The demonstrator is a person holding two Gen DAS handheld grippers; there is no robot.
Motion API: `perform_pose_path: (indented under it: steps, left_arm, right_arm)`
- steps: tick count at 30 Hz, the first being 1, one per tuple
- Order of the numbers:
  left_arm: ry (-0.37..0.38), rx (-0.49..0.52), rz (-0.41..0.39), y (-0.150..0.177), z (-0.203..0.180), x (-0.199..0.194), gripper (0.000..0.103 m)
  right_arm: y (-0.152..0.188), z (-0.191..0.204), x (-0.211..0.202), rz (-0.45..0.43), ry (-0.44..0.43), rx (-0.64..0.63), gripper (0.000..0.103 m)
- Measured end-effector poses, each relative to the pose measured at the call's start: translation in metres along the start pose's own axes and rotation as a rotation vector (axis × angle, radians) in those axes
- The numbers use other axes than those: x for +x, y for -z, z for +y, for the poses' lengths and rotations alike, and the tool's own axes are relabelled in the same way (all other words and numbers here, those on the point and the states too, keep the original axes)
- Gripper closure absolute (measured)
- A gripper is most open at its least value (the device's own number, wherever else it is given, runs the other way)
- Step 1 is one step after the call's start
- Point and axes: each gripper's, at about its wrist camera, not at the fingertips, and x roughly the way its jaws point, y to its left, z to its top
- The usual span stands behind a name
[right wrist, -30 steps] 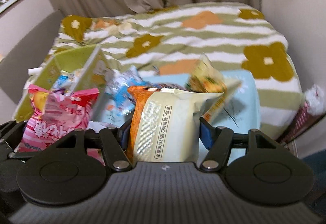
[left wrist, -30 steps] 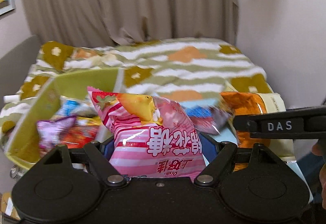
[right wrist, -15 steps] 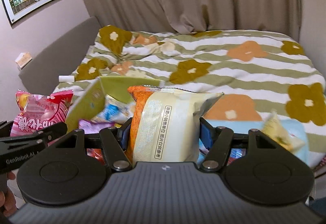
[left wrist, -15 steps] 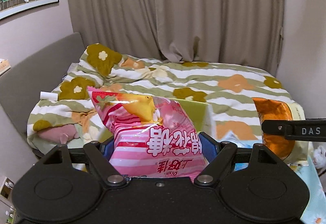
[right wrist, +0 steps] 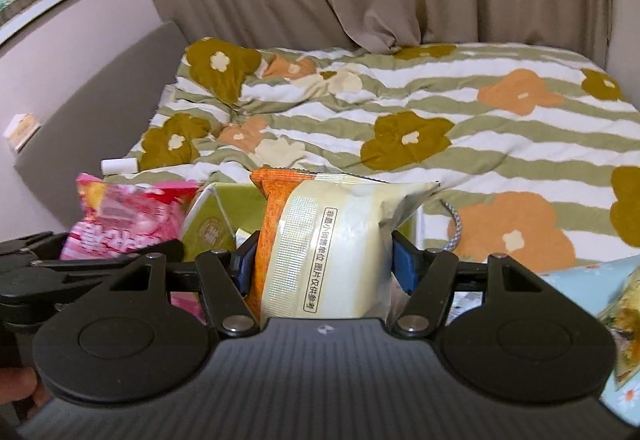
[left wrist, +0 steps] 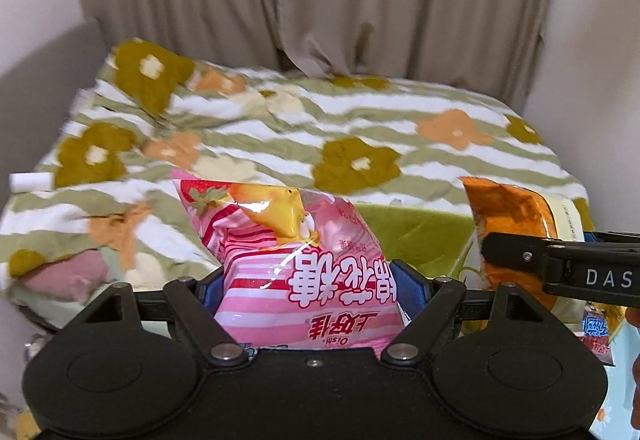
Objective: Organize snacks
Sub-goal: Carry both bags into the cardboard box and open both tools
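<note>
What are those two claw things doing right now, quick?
Left gripper: closed on the pink striped plastic snack bag.
Right gripper: closed on the orange and cream foil snack packet.

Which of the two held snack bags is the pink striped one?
The pink striped bag, with a strawberry and upside-down Chinese lettering, is in the left gripper. The right gripper holds the orange-and-cream bag.

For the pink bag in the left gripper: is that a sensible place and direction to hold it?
Likely yes. The left gripper is shut on the pink bag across its lower body, one finger on each side edge, coming from below. The bag is soft and puffy, so squeezing its narrower width holds it, and the free top can go first into the green box.
</note>
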Motion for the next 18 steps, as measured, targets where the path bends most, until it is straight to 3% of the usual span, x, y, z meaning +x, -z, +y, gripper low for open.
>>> perform_pose_path:
  steps: [5,7,8,18]
  left_arm:
    - [0.083,0.019,0.071,0.0,0.008,0.036,0.015]
    - [0.091,0.031,0.075,0.001,0.01,0.041,0.002]
    - [0.086,0.036,0.07,0.002,0.011,0.04,0.0]
    - [0.066,0.01,0.049,0.015,0.018,0.014,0.0]
  right_arm:
    - [-0.002,0.0,0.027,0.026,0.053,0.046,0.023]
    - [-0.002,-0.001,0.032,0.032,0.066,0.064,0.023]
    - [-0.002,-0.001,0.034,0.034,0.074,0.071,0.023]
    - [0.001,-0.001,0.027,0.047,0.065,0.075,0.023]
